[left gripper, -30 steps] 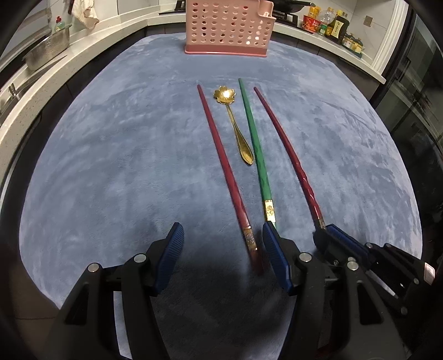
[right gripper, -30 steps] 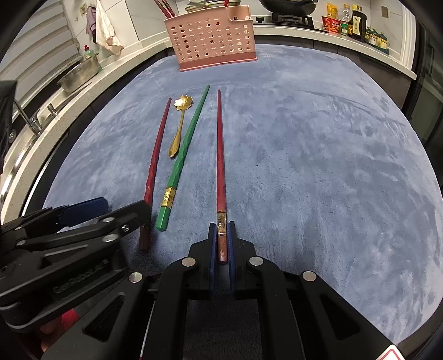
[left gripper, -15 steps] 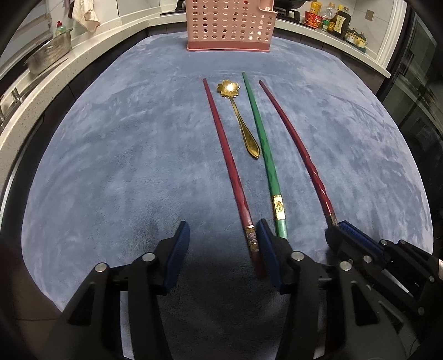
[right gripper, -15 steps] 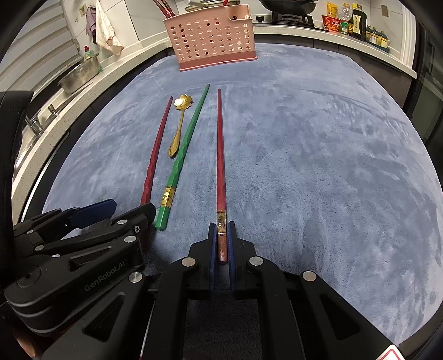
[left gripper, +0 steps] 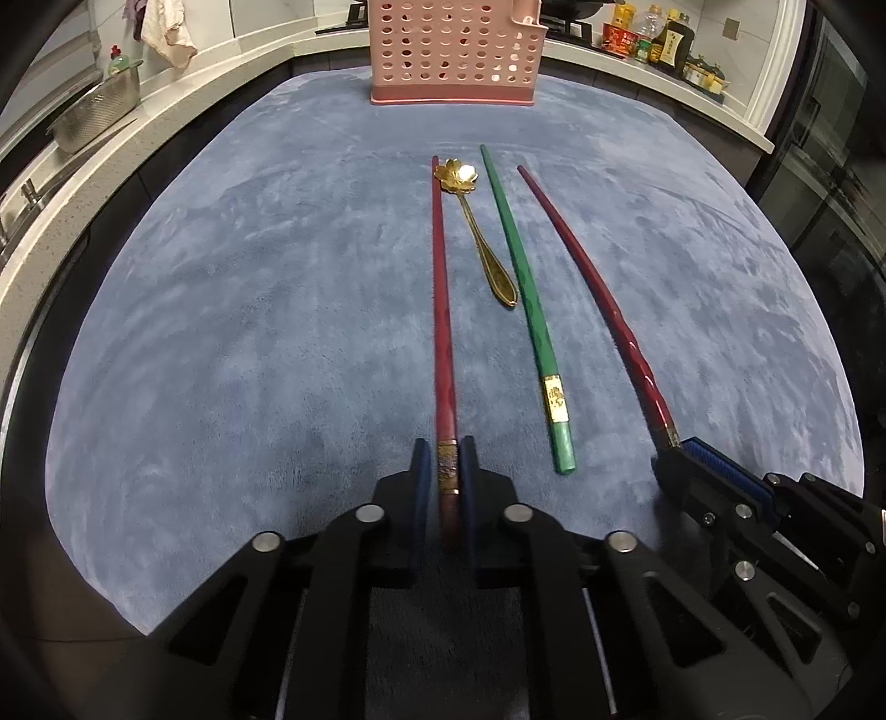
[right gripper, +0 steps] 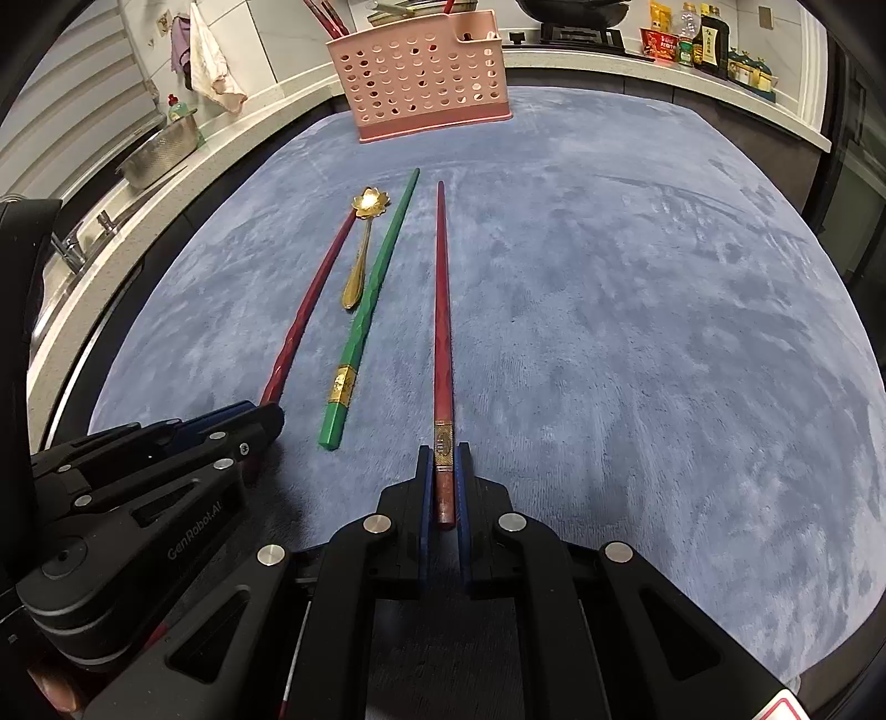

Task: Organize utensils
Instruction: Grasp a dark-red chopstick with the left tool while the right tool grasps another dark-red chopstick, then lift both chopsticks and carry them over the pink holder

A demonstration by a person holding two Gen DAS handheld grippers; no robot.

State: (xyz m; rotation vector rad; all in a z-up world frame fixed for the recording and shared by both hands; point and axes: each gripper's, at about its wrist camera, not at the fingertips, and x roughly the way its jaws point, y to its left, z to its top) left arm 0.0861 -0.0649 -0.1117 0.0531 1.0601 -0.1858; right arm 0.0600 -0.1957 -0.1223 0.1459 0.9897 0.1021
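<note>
Two dark red chopsticks, a green chopstick [left gripper: 523, 288] and a gold flower-bowled spoon [left gripper: 482, 238] lie side by side on a blue-grey mat [left gripper: 249, 332]. My left gripper [left gripper: 446, 448] is closing, and its pads press on the near end of the left red chopstick [left gripper: 441, 310]. My right gripper [right gripper: 444, 451] is shut on the near end of the right red chopstick [right gripper: 441, 310]. Both chopsticks still rest on the mat. The green chopstick [right gripper: 371, 299] and the spoon [right gripper: 362, 249] lie between them. A pink perforated basket [left gripper: 454, 50] stands at the mat's far edge.
A white counter rings the mat, with a steel colander [left gripper: 97, 113] and a hanging cloth [left gripper: 166, 27] at the left. Bottles and jars [left gripper: 653, 39] stand at the back right. A faucet [right gripper: 69, 246] shows at the left. Several utensils stick out of the basket [right gripper: 421, 72].
My left gripper's jaws have come together from wide apart onto the left red chopstick's end. The right gripper has kept its hold and not moved.
</note>
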